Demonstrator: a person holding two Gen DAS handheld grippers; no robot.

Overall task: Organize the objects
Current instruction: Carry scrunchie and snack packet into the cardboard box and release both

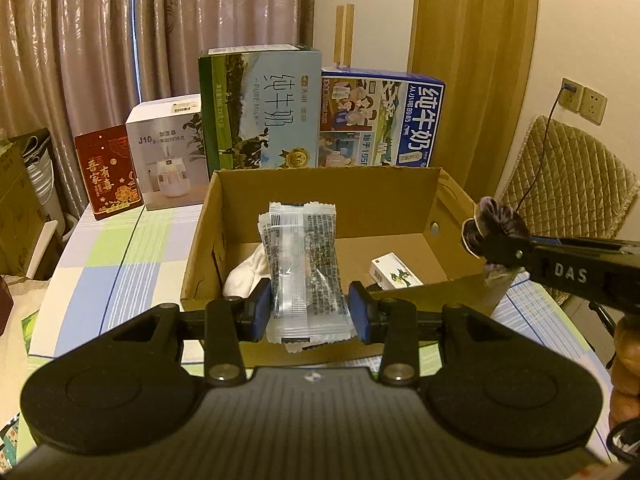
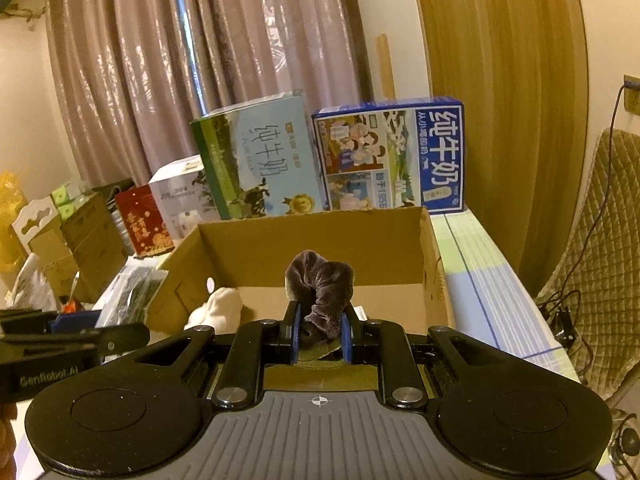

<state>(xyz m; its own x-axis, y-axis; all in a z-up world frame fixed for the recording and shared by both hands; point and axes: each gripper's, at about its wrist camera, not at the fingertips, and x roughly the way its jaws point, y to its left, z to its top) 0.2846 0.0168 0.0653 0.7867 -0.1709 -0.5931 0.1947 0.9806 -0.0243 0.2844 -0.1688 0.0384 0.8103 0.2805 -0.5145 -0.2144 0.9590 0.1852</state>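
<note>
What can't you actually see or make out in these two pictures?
- Cardboard box floor: its near part is hidden by the left gripper and its clear packets in the left wrist view.
- Small white carton: print too small.
- White cloth: partly hidden by the right gripper holding the purple scrunchie.
- Packet text: blurred.

Behind the worktop (image 1: 132, 248), with its checked cloth, you have a row of upright cartons: a red gift box (image 1: 108, 172), a white humidifier box (image 1: 170, 156), a green-and-blue milk carton (image 1: 260, 108) and a blue milk carton (image 1: 384, 120). Curtains (image 1: 100, 32) hang behind; a quilted chair (image 1: 568, 176) stands to your right, under a wall socket (image 1: 582, 98).
</note>
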